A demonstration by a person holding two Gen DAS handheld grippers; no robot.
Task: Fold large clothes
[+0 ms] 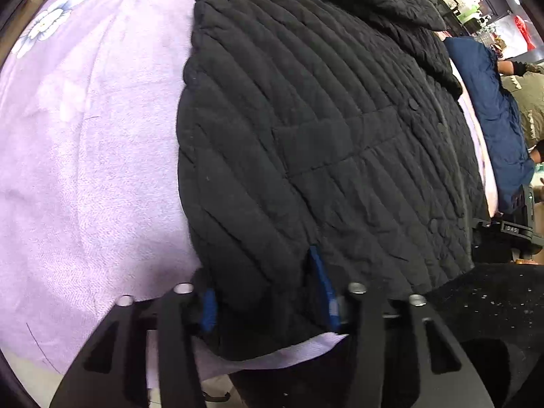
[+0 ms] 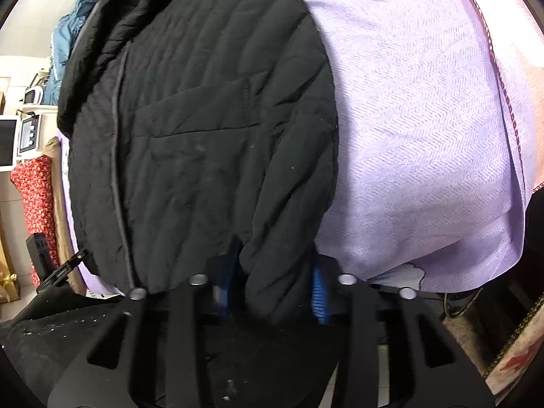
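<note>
A black quilted jacket (image 1: 323, 142) lies spread on a lilac blanket (image 1: 88, 156), hood at the far end. My left gripper (image 1: 265, 292) is at the jacket's near hem with the fabric bunched between its blue-padded fingers (image 1: 323, 285), shut on it. In the right wrist view the same jacket (image 2: 204, 136) lies on the lilac blanket (image 2: 425, 136). My right gripper (image 2: 272, 289) is at the near hem on the other side, its blue pads (image 2: 319, 295) closed on a fold of the fabric.
A dark blue garment (image 1: 493, 119) lies beyond the jacket's right side, with a person's hands near it. The right wrist view shows a light blue garment (image 2: 68, 34), a red patterned cloth (image 2: 34, 204) and appliances at left. The blanket's stitched edge (image 2: 506, 102) runs at right.
</note>
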